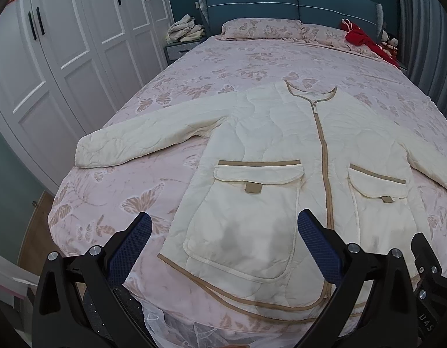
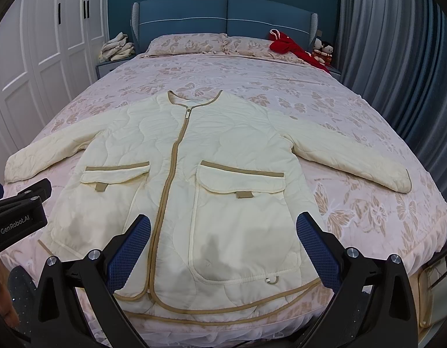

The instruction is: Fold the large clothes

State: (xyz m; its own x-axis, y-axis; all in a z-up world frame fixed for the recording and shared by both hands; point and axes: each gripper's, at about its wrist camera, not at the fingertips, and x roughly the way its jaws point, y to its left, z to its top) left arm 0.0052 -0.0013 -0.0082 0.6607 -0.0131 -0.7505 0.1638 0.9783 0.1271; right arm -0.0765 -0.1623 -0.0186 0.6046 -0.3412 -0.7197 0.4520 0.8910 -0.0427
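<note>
A cream quilted jacket [image 1: 267, 145] with tan trim, a closed front zip and two flap pockets lies flat and face up on the bed, sleeves spread to both sides; it also shows in the right wrist view [image 2: 212, 156]. My left gripper [image 1: 225, 223] is open and empty, held above the jacket's left pocket near the hem. My right gripper [image 2: 223, 223] is open and empty, held above the right pocket near the hem. The left gripper's body shows at the left edge of the right wrist view [image 2: 17, 214].
The bed [image 1: 212, 58] has a pink butterfly-print cover and a blue headboard [image 2: 223, 11]. Red clothing [image 2: 293, 47] and dolls lie at its far right. A pile of beige clothes [image 1: 184, 29] sits on a nightstand. White wardrobes [image 1: 64, 43] stand left, grey curtains [image 2: 397, 58] right.
</note>
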